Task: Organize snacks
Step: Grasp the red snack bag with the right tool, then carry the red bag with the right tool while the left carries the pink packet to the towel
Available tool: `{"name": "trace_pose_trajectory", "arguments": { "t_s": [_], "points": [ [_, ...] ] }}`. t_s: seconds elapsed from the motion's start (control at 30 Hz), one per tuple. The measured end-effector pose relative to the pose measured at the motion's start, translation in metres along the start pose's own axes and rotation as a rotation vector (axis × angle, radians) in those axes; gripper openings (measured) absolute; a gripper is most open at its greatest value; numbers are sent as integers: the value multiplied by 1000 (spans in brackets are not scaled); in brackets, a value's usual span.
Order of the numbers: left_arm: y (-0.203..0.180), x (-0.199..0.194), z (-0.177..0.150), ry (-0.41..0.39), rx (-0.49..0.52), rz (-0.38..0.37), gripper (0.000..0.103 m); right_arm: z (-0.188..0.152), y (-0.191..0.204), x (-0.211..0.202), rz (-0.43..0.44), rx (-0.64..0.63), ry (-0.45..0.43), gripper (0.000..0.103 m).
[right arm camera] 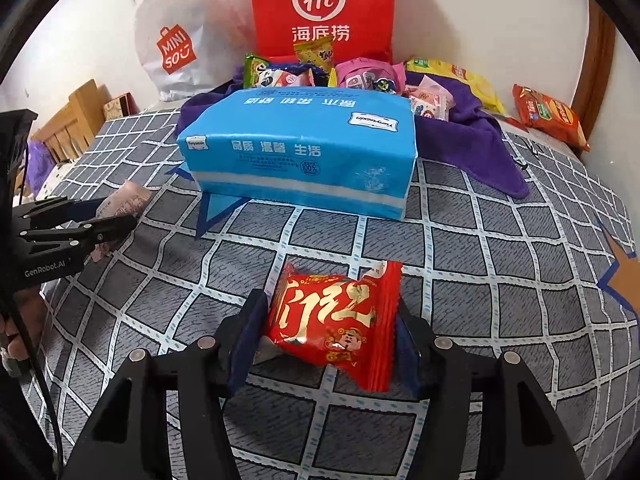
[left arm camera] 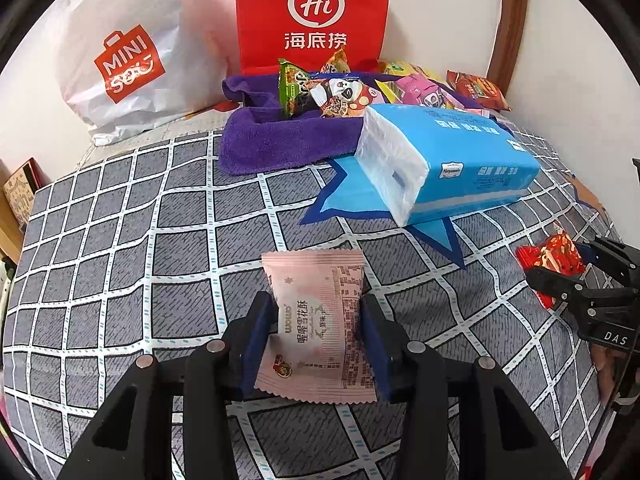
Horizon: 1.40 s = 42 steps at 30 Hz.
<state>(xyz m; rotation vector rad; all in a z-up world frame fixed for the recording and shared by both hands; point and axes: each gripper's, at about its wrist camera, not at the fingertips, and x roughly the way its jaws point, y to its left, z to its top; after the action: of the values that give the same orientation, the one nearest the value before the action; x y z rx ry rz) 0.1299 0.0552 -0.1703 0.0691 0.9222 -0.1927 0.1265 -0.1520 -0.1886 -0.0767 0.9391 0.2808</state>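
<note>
Pink foil fills the left gripper (left arm camera: pixel 316 320): its blue pads are clamped on the sides of a pink snack packet (left arm camera: pixel 320 320), which is held just over the checked sheet of the bed (left arm camera: pixel 120 220). The right gripper (right arm camera: pixel 332 320) has a red snack packet (right arm camera: pixel 336 316) between its fingers; the left pad stands a little clear of the wrapper, and the right pad is hidden behind the packet's edge, so the jaws look eased apart rather than pressing. The red packet appears to rest on the bed, though I cannot be sure it is fully set down.

Behind a blue tissue pack (right arm camera: pixel 300 152), more snacks (right arm camera: pixel 360 76) are heaped on a purple towel (right arm camera: pixel 472 132), in front of a red bag (right arm camera: pixel 320 8) and a white bag (right arm camera: pixel 172 48).

The step in hand seems to be sorting single packets out of that heap, one per gripper. Next, the right gripper should back off cleanly from the red packet without dragging it, while the left carries the pink one to its place.
</note>
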Motion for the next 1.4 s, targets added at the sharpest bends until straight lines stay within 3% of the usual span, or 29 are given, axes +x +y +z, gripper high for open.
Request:
{"name": "trace_pose_trajectory", "arguments": {
  "t_s": [0.43,0.77,0.93,1.2,1.4],
  "points": [
    [0,0,0,0,-4,-5,43,2,0,2,23,1,2,64],
    [2,-2,0,-4,-10,-2,38,1,-3,0,36,10,-10,55],
    [12,-7,0,6,-83,-40,34,2,-1,-4,-10,17,-1,53],
    [4,-29,1,15,-102,-52,33,12,-5,-47,-67,77,-35,53],
    [-10,-54,11,-15,-96,-62,33,19,-5,-79,-57,93,-100,53]
  ]
}}
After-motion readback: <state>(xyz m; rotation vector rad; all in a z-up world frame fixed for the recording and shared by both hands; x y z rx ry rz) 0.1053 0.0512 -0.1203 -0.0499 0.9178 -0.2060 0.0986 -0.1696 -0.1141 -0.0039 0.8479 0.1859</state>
